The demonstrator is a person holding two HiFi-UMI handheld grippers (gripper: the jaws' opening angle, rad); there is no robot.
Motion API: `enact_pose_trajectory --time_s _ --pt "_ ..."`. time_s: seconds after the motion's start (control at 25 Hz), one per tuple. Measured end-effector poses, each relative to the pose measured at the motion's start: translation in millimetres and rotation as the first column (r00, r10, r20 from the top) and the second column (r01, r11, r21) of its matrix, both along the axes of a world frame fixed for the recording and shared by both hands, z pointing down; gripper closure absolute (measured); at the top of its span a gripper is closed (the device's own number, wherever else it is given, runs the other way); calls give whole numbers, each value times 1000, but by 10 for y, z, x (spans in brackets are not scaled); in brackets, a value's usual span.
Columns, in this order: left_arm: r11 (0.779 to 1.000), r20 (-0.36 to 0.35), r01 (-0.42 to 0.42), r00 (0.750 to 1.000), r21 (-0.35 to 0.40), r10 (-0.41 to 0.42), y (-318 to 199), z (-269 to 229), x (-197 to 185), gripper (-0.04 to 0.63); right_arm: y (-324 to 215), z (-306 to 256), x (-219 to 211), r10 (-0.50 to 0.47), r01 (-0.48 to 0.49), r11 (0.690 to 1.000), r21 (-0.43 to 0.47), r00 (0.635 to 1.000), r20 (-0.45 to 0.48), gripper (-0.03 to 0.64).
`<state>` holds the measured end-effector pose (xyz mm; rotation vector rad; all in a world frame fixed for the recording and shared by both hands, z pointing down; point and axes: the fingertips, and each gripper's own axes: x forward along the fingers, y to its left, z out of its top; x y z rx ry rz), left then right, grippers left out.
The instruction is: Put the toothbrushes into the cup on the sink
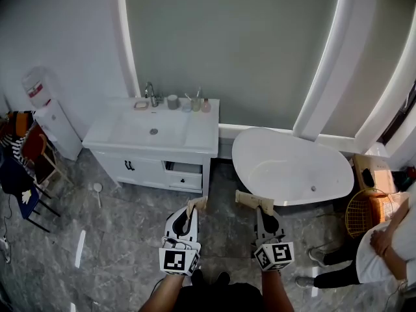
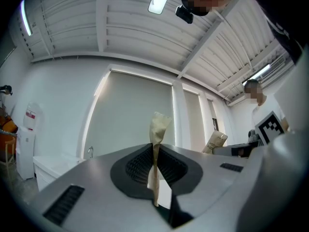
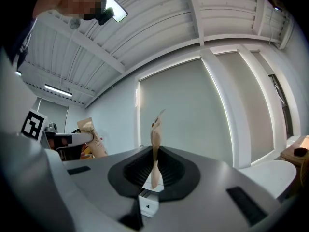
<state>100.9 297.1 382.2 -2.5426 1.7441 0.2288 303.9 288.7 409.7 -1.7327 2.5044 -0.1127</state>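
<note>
Gripping one paper-wrapped toothbrush point(image 2: 158, 127) in my left tongs point(image 2: 154, 178) and a second toothbrush point(image 3: 156, 129) in my right tongs point(image 3: 154, 174), both clamped shut; the cup point(image 1: 172, 101) stands at the sink's point(image 1: 130, 135) back edge, well apart. Light, stiff, likely slippery: grip mid-wrapper.

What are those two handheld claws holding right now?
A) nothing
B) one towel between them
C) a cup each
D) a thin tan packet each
D: the left gripper is shut on a tan packet, and the right gripper on another tan packet.
</note>
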Motion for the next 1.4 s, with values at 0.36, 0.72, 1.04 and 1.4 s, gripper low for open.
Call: enact_pose_trajectory --time_s 0.36,0.72,1.04,1.4 --pt "999 -4 -35 999 -1 35 -272 50 -233 552 -216 -32 -206 39 -38 999 29 999 -37 569" --pt "999 -7 -38 999 22 38 -801 53 -293 552 -734 46 -236 43 -40 998 43 997 -63 571" --pt "1000 -12 -11 1000 26 11 -1954 145 -212 552 -1970 137 -122 2 1 999 43 998 -66 571" --pt "999 -7 47 999 26 -46 -3421 72 9 552 -3604 55 -24 -83 86 995 41 994 -75 571"
